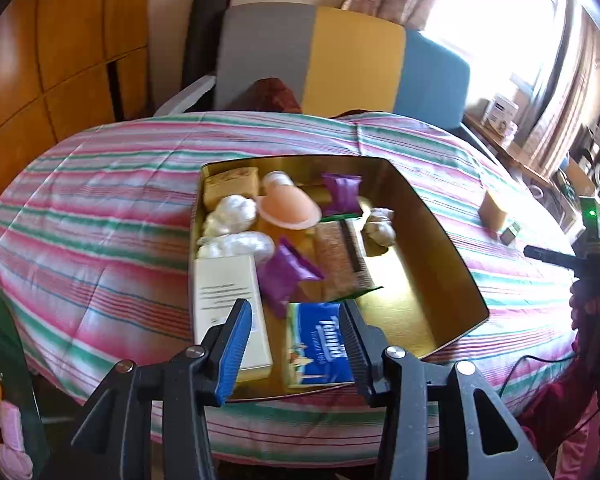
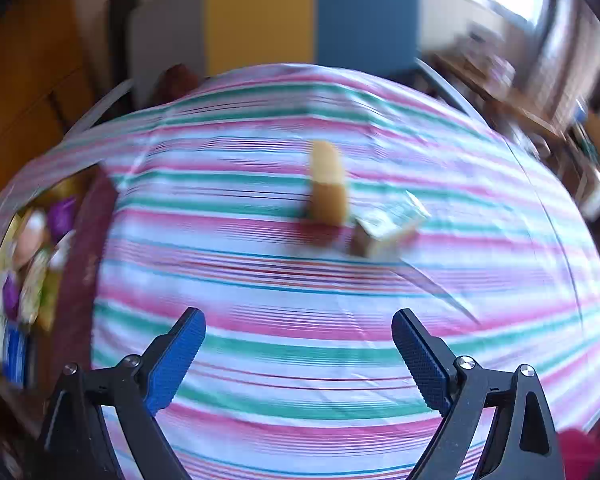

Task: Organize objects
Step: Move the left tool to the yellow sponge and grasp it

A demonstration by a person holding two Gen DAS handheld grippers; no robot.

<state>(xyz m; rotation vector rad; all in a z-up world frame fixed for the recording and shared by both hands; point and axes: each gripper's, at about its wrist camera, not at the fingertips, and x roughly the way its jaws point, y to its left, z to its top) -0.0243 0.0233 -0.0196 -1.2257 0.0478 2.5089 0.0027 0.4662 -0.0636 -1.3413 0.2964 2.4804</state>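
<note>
A: In the left wrist view, what is seen under the left tongs (image 1: pixel 296 344)?

B: A gold-lined box (image 1: pixel 432 216) is set on the striped table (image 1: pixel 100 208), and it is already crowded. A blue tissue pack (image 1: pixel 320 344) is lying at its near edge, just behind the tips. The tongs are kept narrow, and nothing is pinched between them. The pack is judged light and soft, so it would be squashed by a hard squeeze; its long flat sides are the place to be gripped.

A: And what is left outside the box?

B: In the right wrist view, though blurred, a tan block (image 2: pixel 328 184) and a small carton (image 2: pixel 388 228) are seen close together on the table, well apart from the box (image 2: pixel 76 260) at the left edge. The right tongs (image 2: pixel 300 352) are spread wide and empty above the cloth. The block is judged firm and light, best taken across its narrow faces. The carton is probably thin card, easily dented.
</note>
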